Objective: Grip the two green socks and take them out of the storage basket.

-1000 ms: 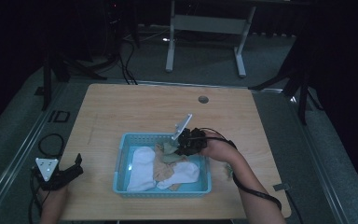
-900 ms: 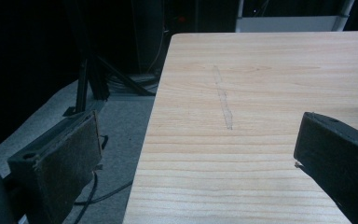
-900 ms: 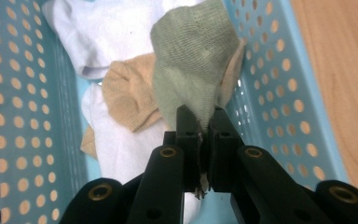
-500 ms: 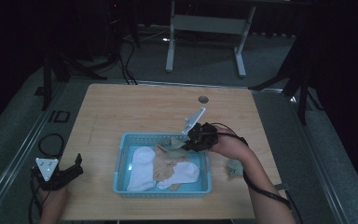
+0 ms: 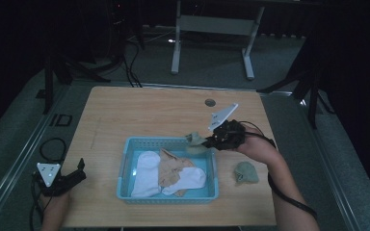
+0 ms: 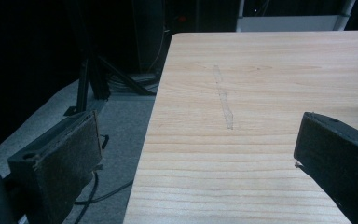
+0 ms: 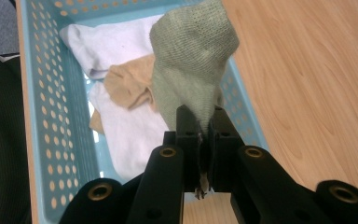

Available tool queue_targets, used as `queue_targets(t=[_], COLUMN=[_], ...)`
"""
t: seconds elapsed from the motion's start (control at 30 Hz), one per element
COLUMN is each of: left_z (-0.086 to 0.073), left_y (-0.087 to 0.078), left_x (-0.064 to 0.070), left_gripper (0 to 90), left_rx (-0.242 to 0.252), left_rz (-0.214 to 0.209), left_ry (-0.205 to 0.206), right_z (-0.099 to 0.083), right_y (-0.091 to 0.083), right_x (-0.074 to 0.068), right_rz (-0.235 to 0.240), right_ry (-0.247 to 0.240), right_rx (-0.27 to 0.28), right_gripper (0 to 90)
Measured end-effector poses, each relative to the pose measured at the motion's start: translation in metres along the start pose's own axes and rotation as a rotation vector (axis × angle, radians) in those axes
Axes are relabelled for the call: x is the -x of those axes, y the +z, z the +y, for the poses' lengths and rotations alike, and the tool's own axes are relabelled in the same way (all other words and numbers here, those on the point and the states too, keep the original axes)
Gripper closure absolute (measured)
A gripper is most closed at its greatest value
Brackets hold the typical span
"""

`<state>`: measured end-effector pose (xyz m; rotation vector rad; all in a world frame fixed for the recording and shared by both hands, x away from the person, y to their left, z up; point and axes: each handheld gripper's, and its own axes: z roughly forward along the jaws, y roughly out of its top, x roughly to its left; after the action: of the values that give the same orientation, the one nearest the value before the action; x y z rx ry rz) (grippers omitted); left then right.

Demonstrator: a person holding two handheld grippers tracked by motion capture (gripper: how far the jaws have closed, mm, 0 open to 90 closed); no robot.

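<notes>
High view: fixed above the near edge, looking forward and down over the whole pale wooden tabletop [image 5: 139,110]. Left gripper view: low and close, facing along the tabletop's left edge [image 6: 261,93]. Right gripper view: close, looking down into the light-blue perforated plastic basket [image 7: 42,116], shared with the high view [image 5: 125,166].

Right tool [image 5: 203,140] jaws clamped, raised, left tool [image 5: 79,169] jaws apart, resting low

A dim room: grey carpeted floor [image 5: 212,67], a light wooden table [image 5: 149,115], a white metal stand [image 5: 212,24] behind.
</notes>
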<state>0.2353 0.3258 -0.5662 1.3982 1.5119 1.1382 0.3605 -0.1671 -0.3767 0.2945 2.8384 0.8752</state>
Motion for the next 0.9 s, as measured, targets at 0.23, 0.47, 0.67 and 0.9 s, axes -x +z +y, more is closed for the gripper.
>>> queue_targets(t=[0.23, 0.47, 0.67, 0.9], left_z=[0.000, 0.000, 0.000, 0.000], left_y=[0.000, 0.000, 0.000, 0.000], left_x=[0.000, 0.000, 0.000, 0.000], left_gripper=[0.4, 0.4, 0.4, 0.4], left_rx=[0.001, -0.002, -0.001, -0.002], left_rz=[0.002, 0.004, 0.005, 0.005], left_ry=[-0.001, 0.002, 0.001, 0.002], right_z=[-0.029, -0.057, -0.091, -0.118], right_y=[-0.022, -0.031, -0.024, -0.007], right_x=[0.011, 0.020, 0.030, 0.040], right_rz=[-0.045, -0.085, -0.106, -0.116], right_ry=[0.068, 0.131, 0.212, 0.280], right_rx=[0.019, 0.003, -0.009, -0.020], right_gripper=[85.0, 85.1, 85.0, 85.0])
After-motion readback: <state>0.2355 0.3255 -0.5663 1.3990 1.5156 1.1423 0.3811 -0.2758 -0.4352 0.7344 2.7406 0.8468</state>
